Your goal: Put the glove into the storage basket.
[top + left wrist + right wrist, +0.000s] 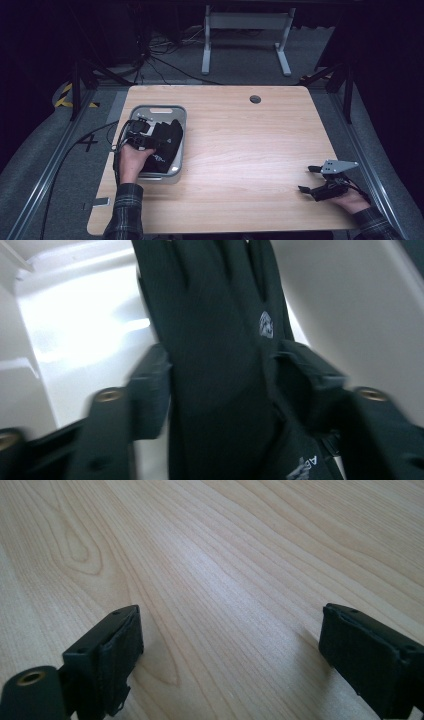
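Observation:
A black glove point(169, 145) with a small white logo lies in a grey plastic bin point(159, 107) at the table's left. My left gripper point(152, 141) reaches into the bin over the glove. In the left gripper view the glove point(215, 330) runs up between the two jaws of the left gripper point(225, 377), which stand apart on either side of it, blurred, with the pale bin wall point(75, 315) behind. My right gripper point(306, 179) rests low at the table's right front, open. Bare wood lies between the jaws of the right gripper point(230, 640).
The wooden table point(250, 145) has a round cable hole point(255, 99) near its far edge. A white desk frame point(245, 35) and cables stand on the floor beyond. A grey tag point(100, 202) lies at the front left corner.

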Available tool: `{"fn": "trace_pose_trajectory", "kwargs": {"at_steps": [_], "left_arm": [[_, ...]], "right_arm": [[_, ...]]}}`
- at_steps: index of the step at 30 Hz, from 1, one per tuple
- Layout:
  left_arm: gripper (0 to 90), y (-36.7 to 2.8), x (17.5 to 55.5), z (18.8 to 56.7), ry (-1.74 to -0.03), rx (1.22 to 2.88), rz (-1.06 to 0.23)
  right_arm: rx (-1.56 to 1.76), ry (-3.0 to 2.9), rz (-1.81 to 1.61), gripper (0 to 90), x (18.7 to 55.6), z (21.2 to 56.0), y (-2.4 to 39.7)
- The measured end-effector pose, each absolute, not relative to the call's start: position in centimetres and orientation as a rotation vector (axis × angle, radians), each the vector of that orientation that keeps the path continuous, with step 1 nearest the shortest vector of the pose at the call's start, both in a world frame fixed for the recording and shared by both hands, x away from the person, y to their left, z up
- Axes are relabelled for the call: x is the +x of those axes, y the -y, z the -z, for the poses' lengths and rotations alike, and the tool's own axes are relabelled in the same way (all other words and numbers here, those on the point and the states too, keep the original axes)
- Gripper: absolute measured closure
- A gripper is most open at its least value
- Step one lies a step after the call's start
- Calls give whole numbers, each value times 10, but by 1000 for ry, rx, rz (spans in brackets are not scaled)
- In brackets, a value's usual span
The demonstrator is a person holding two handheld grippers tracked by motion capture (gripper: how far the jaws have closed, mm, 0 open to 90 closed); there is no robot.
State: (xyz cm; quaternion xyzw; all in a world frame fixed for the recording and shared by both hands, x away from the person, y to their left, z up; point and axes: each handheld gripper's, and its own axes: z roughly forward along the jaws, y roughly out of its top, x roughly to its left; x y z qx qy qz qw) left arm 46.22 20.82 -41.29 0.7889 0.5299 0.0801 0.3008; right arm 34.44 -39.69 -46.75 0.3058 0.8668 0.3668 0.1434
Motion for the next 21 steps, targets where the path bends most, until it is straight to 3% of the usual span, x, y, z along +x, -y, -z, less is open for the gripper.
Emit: {"fn": "trace_pose_trajectory", "kwargs": {"at_steps": [8,21], "left_arm": [[158,-207,455,401,-1361,2038,-246],[103,-159,448,373,-1179,2042,-259]], "right_arm": [[882,-2499,-1058,111,344,468,397],[879,-2501,-1058,111,344,468,397]]}}
